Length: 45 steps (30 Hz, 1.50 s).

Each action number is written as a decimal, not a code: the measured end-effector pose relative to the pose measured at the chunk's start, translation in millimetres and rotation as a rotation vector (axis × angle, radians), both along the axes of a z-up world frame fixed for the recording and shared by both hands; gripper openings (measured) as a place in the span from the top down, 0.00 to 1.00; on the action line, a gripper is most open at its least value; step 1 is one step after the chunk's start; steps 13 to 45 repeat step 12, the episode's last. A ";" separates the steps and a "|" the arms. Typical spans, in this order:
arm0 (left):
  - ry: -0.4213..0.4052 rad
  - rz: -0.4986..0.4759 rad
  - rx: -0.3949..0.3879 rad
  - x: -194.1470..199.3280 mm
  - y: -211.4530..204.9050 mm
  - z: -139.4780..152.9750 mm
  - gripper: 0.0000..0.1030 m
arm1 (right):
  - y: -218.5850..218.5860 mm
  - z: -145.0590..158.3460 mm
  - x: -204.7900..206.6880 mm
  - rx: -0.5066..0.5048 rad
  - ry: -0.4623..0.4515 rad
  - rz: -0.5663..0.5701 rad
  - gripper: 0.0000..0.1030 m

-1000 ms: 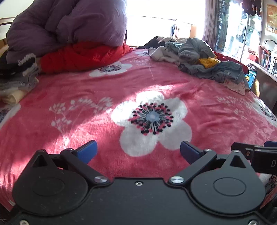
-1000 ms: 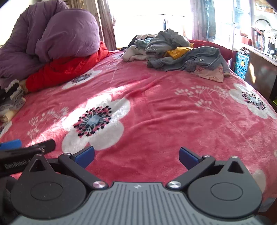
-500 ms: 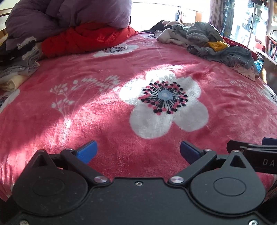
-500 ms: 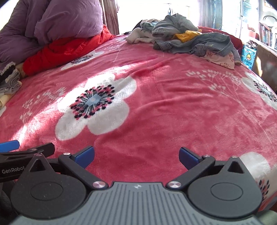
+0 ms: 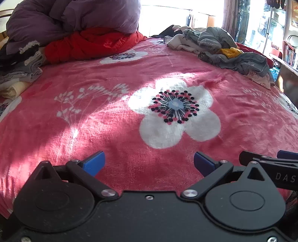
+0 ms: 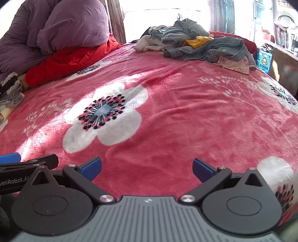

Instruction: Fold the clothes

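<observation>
Left claw [image 5: 149,163] and right claw [image 6: 147,168] hover side by side, low over the near part of the bed [image 6: 186,121], each spread wide with nothing between the blue pads [image 5: 94,162]. Unfolded clothes [image 6: 201,46] lie heaped at the bed's far right corner, well apart from both claws: grey and denim pieces, one yellow, one pale print. A folded stack [image 5: 18,70] sits at the left edge, beside a red quilt [image 5: 93,43] with a purple duvet [image 5: 74,16] on top.
</observation>
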<state>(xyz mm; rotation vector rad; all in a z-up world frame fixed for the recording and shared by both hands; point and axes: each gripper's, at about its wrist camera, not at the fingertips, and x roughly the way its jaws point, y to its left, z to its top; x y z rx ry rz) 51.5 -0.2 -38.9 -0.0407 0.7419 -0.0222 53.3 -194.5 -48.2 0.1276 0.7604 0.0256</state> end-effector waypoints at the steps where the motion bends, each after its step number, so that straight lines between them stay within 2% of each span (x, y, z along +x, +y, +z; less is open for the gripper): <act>1: -0.002 -0.003 0.001 -1.2 -0.3 0.2 0.00 | 0.2 -0.1 -0.5 -0.003 0.000 -0.001 0.00; 12: -0.039 -0.008 0.012 -8.3 -0.9 4.6 0.00 | 1.3 -2.1 -4.1 -0.004 -0.001 0.008 0.00; 45: -0.039 -0.008 0.012 -8.3 -0.9 4.6 0.00 | 1.3 -2.1 -4.1 -0.004 -0.001 0.008 0.00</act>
